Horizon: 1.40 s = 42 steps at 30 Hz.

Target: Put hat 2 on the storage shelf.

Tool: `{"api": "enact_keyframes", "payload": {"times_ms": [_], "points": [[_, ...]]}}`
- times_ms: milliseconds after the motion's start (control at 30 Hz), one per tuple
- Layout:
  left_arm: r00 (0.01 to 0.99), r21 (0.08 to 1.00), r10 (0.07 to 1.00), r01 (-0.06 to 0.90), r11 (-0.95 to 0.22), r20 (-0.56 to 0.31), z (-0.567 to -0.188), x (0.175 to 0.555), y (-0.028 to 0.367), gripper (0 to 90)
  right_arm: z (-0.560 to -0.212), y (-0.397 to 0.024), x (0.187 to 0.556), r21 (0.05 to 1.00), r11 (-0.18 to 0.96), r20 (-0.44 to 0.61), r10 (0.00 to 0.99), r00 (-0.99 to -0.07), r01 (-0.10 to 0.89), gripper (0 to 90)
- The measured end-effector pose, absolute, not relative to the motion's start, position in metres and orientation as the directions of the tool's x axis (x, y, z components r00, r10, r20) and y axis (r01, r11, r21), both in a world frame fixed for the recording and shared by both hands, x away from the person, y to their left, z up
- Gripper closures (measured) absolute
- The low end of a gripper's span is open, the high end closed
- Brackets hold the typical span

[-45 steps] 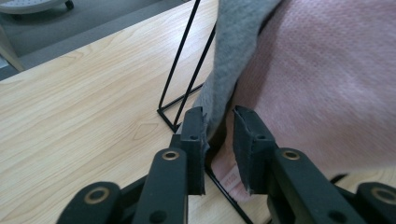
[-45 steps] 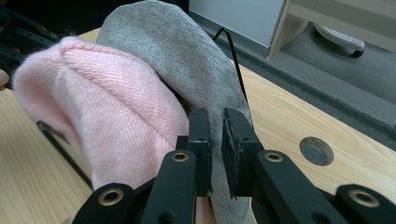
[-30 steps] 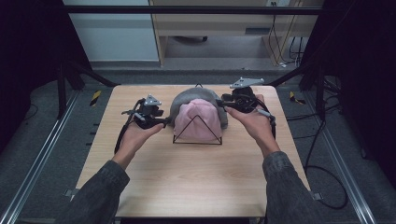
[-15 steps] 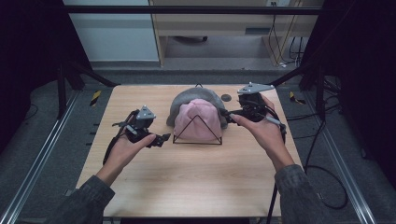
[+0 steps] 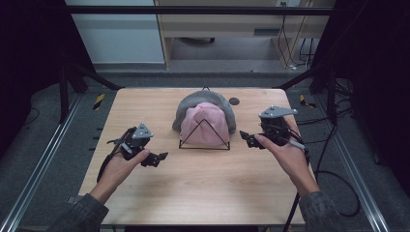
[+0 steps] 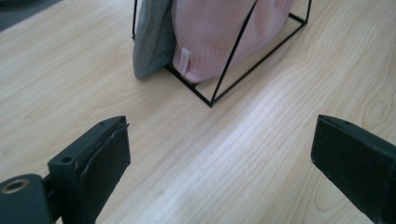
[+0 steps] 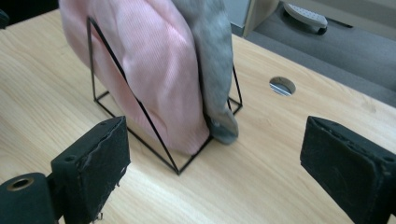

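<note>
A pink knit hat (image 5: 203, 126) leans in a black wire triangle stand (image 5: 204, 148) at mid table, with a grey hat (image 5: 186, 108) behind it. My left gripper (image 5: 157, 159) hovers to the near left of the stand. Its jaws have just been opening and stand open with nothing between them. My right gripper (image 5: 246, 139) is just right of the stand, its jaws likewise just opened and empty. The left gripper view (image 6: 219, 158) looks at the pink hat (image 6: 219, 32), grey hat (image 6: 149, 37) and stand (image 6: 211, 102). The right gripper view (image 7: 215, 163) faces the pink hat (image 7: 149, 70), grey hat (image 7: 212, 56) and stand (image 7: 177, 171).
The light wooden table (image 5: 203, 193) has a round cable hole (image 5: 234, 101) behind the hats at the right. Dark frame posts stand at both far corners. Cables trail from the right gripper over the table's right edge to the floor.
Both hands have drawn back from the sides of the hats, the left toward the near left, the right outward to the right. Both pairs of jaws have opened wide.
</note>
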<state>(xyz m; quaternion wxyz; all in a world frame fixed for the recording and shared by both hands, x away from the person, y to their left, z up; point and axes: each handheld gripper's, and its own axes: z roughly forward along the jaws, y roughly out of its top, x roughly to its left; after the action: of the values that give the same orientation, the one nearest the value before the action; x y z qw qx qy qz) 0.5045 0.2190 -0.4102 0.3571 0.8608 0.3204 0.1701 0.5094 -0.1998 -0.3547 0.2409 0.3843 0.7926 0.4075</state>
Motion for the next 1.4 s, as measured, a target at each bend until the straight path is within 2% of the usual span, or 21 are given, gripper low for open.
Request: {"api": "enact_keyframes", "payload": {"times_ms": [300, 333, 633, 1033, 1400], "points": [[0.755, 0.663, 0.650, 0.442, -0.605, 0.090, -0.424, 0.496, 0.224, 4.0, -0.384, -0.211, 0.497, 0.818, 0.361, -0.039, 0.811, -0.583, 0.448, 8.8], [0.757, 0.654, 0.647, 0.446, -0.611, 0.089, -0.427, 0.496, 0.224, 4.1, -0.396, -0.211, 0.494, 0.811, 0.363, -0.027, 0.806, -0.591, 0.459, 11.3], [0.805, 0.562, 0.591, 0.462, -0.687, 0.061, -0.460, 0.493, 0.223, 4.9, -0.438, -0.204, 0.489, 0.766, 0.387, 0.011, 0.790, -0.613, 0.513, 11.9], [0.806, 0.553, 0.591, 0.479, -0.682, 0.030, -0.482, 0.493, 0.223, 5.0, -0.478, -0.186, 0.487, 0.707, 0.427, 0.047, 0.767, -0.640, 0.564, 12.4], [0.795, 0.564, 0.607, 0.494, -0.662, 0.015, -0.494, 0.495, 0.224, 3.5, -0.491, -0.176, 0.497, 0.719, 0.371, 0.073, 0.801, -0.594, 0.588, 9.9]]}}
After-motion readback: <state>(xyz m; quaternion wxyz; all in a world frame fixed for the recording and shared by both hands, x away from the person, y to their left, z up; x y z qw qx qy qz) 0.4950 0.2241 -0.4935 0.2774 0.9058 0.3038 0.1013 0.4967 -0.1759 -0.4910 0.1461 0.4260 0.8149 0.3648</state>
